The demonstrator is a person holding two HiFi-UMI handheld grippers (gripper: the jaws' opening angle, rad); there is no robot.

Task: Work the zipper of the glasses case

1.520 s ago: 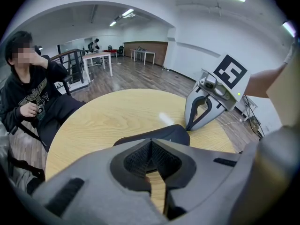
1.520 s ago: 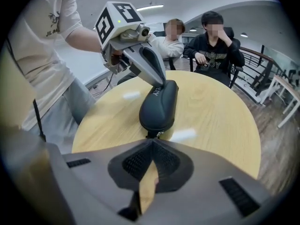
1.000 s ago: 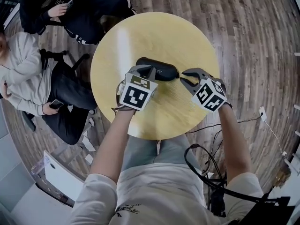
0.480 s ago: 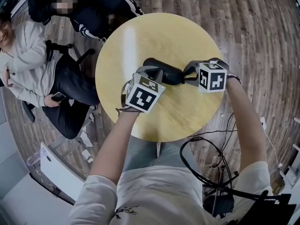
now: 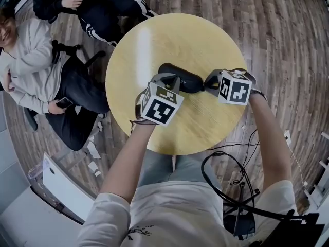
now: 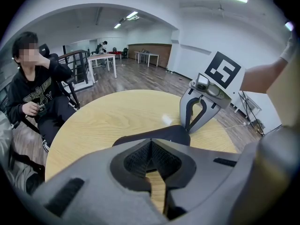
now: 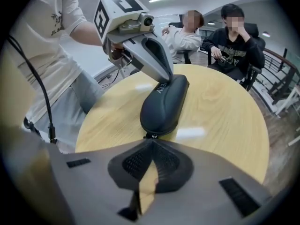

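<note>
Jaws of the right gripper (image 7: 150, 139) are closed, the tips meeting on the small metal zipper pull (image 7: 150, 136) at the right end of the glasses case (image 7: 164, 102). That end points toward the gripper's own camera.

The left gripper (image 6: 150, 142) also has its jaws together, with nothing between them. Its tips press down on top of the case toward the left end, just beside the pale lettering printed there. From the head view, both marker cubes sit on the near side of the case, one at each end.

The case is black, long and rounded. It lies flat and looks shut.

Under the case is a round yellow-wood table (image 5: 175, 35). The case sits near the table's middle, slightly toward the person holding the grippers, and past the case the tabletop is bare.

Two seated people are off the table's edge, well apart from the case on its far left. One wears a grey top (image 5: 31, 71), the other a dark top (image 5: 97, 4). The grey-topped one holds a small dark object in one hand, too small to identify.

A dark plank floor (image 5: 277, 30) runs all round.
</note>
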